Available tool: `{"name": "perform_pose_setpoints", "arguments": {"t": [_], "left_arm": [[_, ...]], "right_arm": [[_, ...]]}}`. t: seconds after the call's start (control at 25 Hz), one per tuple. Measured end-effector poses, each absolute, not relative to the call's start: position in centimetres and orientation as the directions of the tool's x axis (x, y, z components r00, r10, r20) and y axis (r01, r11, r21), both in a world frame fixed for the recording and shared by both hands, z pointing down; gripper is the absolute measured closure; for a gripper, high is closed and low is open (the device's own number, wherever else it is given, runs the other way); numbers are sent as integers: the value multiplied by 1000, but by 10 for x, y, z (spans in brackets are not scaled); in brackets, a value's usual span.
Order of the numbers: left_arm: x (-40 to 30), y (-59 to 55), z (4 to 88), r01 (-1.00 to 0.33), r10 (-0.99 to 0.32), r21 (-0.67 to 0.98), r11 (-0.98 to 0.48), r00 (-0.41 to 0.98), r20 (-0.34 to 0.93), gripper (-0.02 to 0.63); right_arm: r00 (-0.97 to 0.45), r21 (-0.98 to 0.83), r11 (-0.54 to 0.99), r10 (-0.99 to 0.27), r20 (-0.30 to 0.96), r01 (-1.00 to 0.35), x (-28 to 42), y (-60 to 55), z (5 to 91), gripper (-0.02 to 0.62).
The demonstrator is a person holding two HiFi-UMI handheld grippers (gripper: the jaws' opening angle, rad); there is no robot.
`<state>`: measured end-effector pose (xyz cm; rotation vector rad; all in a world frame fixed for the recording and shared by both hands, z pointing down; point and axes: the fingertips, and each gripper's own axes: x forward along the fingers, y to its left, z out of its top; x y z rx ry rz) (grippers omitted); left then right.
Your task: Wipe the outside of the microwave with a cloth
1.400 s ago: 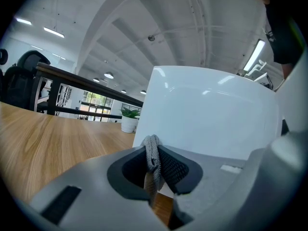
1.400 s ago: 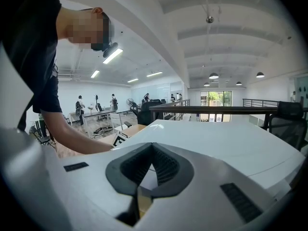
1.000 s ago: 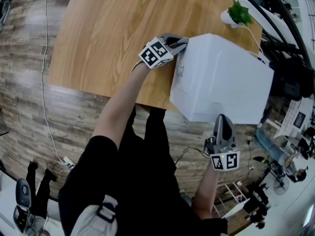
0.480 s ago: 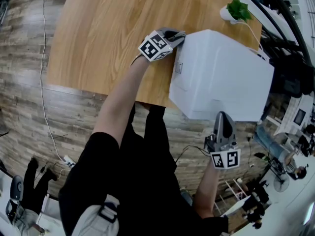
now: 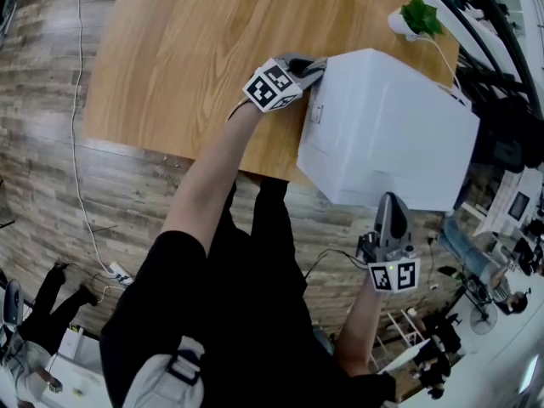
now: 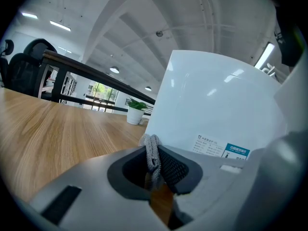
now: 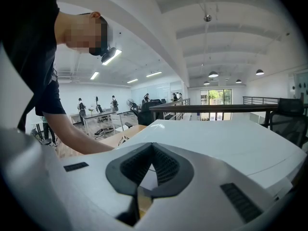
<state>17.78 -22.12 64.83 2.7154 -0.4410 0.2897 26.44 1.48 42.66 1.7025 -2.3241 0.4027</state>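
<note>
Roughly centre-right in the head view: 1 white microwave (image 5: 387,130) stands on the near right part of 1 wooden table (image 5: 195,49). Its long axis seems to run left to right across that view. The face with the printed labels points toward the person's left.

Left arm: bare forearm stretched forward over the table's near edge. The left gripper (image 5: 313,65) sits at the microwave's labelled side, near its upper edge. In the left gripper view the left gripper (image 6: 154,162) has its jaws clamped on 1 grey knitted cloth (image 6: 152,150), a fold of which sticks up past the tips. The microwave (image 6: 221,100) fills the view just beyond. Whether cloth touches casing, cannot tell.

Right arm: bent, forearm pointing forward. The right gripper (image 5: 391,206) is just beside the microwave's near face. In the right gripper view the right gripper (image 7: 151,150) has its jaw tips pressed together with nothing between them, and looks across the microwave's (image 7: 216,138) top.

Also 1 potted plant (image 5: 421,15) stands on the table beyond the microwave.
</note>
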Motion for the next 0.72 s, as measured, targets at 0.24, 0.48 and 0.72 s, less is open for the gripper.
{"name": "perform_pose_setpoints", "arguments": {"t": [0.24, 0.48, 0.72], "left_arm": [[175, -206, 649, -331, -256, 333, -883, 934, 248, 564], [172, -181, 657, -308, -226, 311, -899, 935, 274, 563], [169, -151, 656, -285, -204, 301, -910, 940, 273, 563]], "right_arm": [[-299, -85, 287, -891, 343, -954, 265, 15, 426, 597], [-295, -81, 285, -892, 342, -955, 265, 15, 426, 597], [-296, -81, 286, -894, 335, -955, 265, 14, 425, 597]]}}
